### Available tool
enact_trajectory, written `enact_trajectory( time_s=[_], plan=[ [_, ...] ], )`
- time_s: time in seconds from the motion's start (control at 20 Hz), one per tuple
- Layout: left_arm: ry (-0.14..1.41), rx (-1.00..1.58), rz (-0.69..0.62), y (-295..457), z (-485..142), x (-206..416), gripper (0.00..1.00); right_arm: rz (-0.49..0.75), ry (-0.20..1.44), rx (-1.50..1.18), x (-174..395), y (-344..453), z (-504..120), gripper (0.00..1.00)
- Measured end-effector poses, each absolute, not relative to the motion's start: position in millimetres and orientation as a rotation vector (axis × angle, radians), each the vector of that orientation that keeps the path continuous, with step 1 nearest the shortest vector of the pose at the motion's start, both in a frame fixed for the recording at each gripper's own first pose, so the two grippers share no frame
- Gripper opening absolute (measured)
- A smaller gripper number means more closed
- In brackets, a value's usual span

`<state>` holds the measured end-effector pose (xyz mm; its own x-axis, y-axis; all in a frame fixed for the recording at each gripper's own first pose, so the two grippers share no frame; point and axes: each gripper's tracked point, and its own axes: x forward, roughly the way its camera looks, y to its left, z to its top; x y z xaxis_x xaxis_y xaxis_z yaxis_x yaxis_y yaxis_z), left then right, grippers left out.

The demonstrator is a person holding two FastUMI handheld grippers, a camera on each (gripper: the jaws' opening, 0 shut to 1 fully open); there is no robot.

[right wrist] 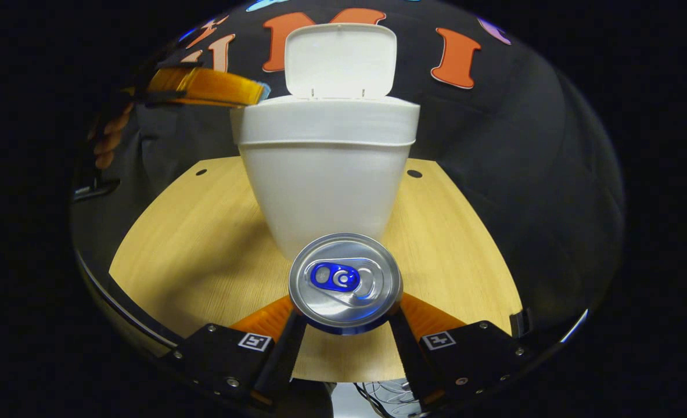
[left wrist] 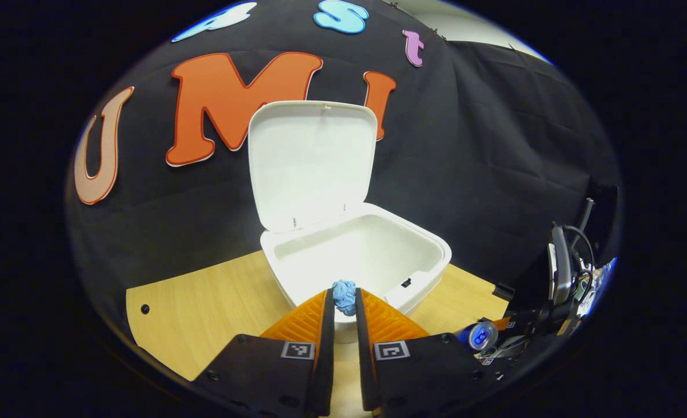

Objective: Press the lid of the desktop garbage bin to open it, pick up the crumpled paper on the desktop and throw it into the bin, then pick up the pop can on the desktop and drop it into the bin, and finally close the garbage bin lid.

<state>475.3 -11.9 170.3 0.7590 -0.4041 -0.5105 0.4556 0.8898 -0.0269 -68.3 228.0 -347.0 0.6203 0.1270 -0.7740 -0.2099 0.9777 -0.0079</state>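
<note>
Crumpled paper [left wrist: 344, 296], a small blue wad, sits pinched between the fingers of the left tool [left wrist: 344, 307] in the left gripper view, both fingers pressing on it. It hangs at the near rim of the garbage bin [left wrist: 418, 255], whose lid [left wrist: 311, 162] stands upright and fully open against the booth wall. The bin's inside looks empty. Off to the lower right of this view the pop can [left wrist: 478, 335] shows, with the other tool around it. The wad seems barely past the rim, so my judgement is that the tool should travel further over the middle of the opening before letting go; released where it is, the paper could catch the rim and fall back onto the table [left wrist: 204, 313].

Seen from the right gripper view, the pop can [right wrist: 345, 283] stands upright between the fingers of the right tool [right wrist: 346, 316], top facing the camera. The fingers lie close on either side, though whether they truly press on it I cannot tell. The bin [right wrist: 326, 174] rises just behind the can on the table [right wrist: 192, 244], and the left tool [right wrist: 209, 87] reaches in level with the bin's rim at upper left. Keeping the can low and still until the paper drops would avoid the two tools crowding the opening.
</note>
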Motion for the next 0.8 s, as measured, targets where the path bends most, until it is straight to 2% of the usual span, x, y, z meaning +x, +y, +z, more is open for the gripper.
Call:
enact_trajectory(
  time_s=[0.05,0.3,0.5,0.6,0.7,0.75,0.8],
  plan=[
    [0.528,0.102,-0.477,-13,170,476,0.28,0.188,0.861,-0.101,-61,226,-338,0.79],
    [0.513,0.116,-0.485,-10,174,473,0.31,0.162,0.731,-0.117,-22,208,-275,0.79],
    [0.502,0.13,-0.477,-4,178,475,0.47,0.16,0.636,-0.128,4,203,-229,0.78],
    [0.477,0.134,-0.473,-4,186,475,0.6,0.169,0.595,-0.139,15,203,-210,0.79],
    [0.475,0.126,-0.469,-2,186,471,0.6,0.172,0.565,-0.147,26,202,-194,0.78],
    [0.477,0.12,-0.463,0,185,472,0.68,0.178,0.55,-0.147,33,204,-188,0.78],
    [0.481,0.114,-0.454,3,184,471,0.68,0.185,0.533,-0.146,37,205,-180,0.78]
  ],
)
